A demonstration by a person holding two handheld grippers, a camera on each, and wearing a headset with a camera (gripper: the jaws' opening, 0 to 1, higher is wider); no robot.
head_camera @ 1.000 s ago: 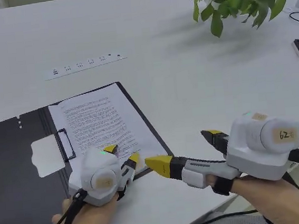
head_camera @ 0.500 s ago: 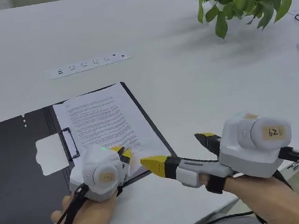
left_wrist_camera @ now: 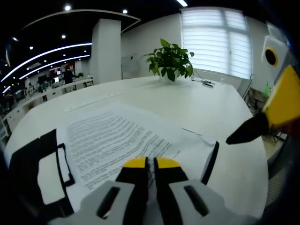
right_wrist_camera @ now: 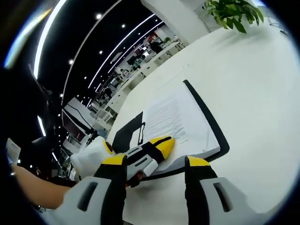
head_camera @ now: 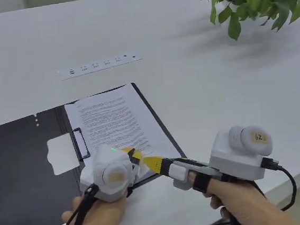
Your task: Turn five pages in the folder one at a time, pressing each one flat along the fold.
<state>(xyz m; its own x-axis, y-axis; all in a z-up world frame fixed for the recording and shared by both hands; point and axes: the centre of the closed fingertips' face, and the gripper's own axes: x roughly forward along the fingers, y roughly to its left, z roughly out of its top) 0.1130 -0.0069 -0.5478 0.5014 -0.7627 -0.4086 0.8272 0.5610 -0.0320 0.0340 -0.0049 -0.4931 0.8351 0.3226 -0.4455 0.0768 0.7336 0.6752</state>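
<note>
- Folder (head_camera: 16, 157) lies open, near left on the bench (head_camera: 205, 80).
- Left gripper (left_wrist_camera: 151, 162): fingers closed at the page's (head_camera: 111, 119) near edge (paper caught? cannot tell).
- Right gripper (right_wrist_camera: 155, 161): fingers apart, just beside.
- Likely starting a turn; next, lift the page leftward.

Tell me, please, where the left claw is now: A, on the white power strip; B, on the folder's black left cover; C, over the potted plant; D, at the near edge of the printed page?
D: the left claw has its jaws nearly together at the near edge of the printed page.
</note>
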